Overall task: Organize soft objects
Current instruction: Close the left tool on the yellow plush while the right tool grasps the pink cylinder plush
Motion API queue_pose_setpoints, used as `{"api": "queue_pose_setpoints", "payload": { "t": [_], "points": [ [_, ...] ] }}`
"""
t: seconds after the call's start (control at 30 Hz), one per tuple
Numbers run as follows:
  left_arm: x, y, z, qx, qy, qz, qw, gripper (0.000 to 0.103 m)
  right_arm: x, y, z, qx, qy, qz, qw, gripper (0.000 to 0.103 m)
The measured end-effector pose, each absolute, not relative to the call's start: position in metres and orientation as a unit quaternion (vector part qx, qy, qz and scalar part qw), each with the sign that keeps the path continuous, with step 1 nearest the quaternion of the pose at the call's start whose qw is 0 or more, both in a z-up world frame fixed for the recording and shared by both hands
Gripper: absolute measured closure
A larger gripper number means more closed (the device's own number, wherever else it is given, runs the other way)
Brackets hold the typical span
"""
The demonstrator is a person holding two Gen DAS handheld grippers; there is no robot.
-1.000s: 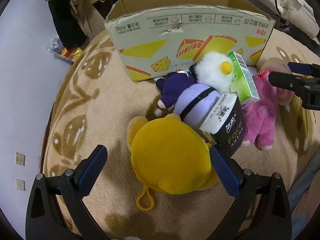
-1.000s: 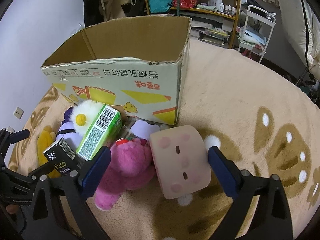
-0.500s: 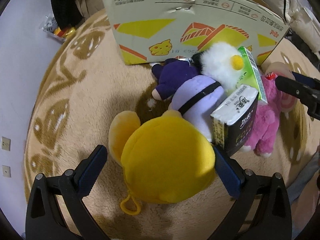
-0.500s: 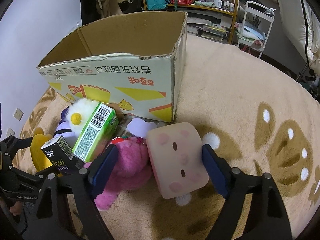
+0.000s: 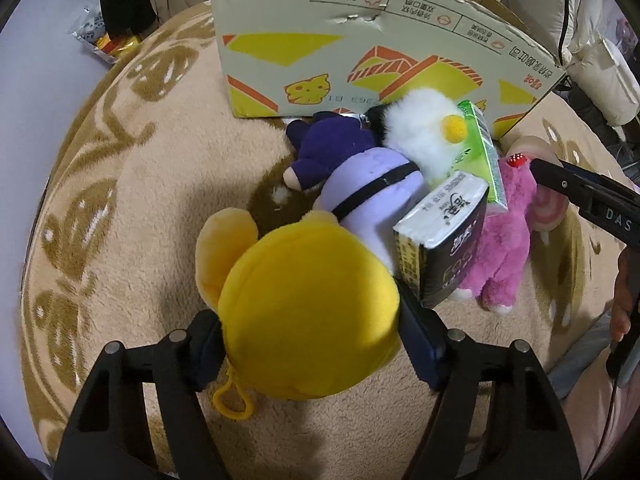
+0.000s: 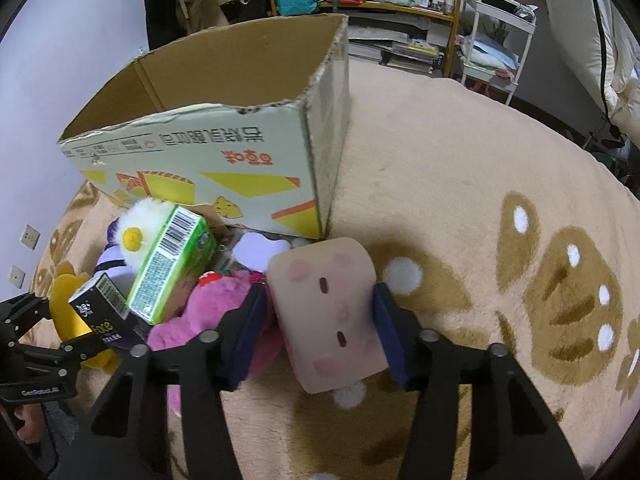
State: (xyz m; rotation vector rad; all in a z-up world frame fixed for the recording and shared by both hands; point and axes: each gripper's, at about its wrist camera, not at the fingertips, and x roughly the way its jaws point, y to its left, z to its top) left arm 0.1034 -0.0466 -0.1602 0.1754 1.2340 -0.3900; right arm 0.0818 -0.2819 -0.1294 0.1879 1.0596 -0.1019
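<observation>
My left gripper is shut on a round yellow plush that rests on the beige rug. My right gripper is shut on a beige cube plush with pink spots. Between them lie a purple plush with a white fluffy head, a pink plush, a green tissue pack and a black tissue pack. An open cardboard box stands just behind the pile; it also fills the top of the left wrist view.
The round beige rug with brown leaf patterns extends to the right. Shelves, a white cart and hanging clothes stand behind the box. A snack bag lies off the rug at far left. The right gripper's arm shows in the left view.
Both grippers have moved forward and closed: the left onto the yellow plush, the right onto the beige cube plush. The pile has not shifted.
</observation>
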Motion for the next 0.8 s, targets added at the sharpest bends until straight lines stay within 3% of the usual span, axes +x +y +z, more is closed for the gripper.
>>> {"api": "queue_pose_setpoints", "payload": {
  "t": [0.4, 0.8],
  "points": [
    [0.091, -0.041, -0.141, 0.078, 0.549, -0.165, 0.816, 0.033, 0.076, -0.294, -0.127, 0.121, 0.495, -0.05, 0.859, 0.07],
    [0.062, -0.023, -0.093, 0.05, 0.462, -0.123, 0.877, 0.032, 0.044, -0.295, -0.083, 0.128, 0.413, -0.063, 0.9, 0.071]
  ]
}}
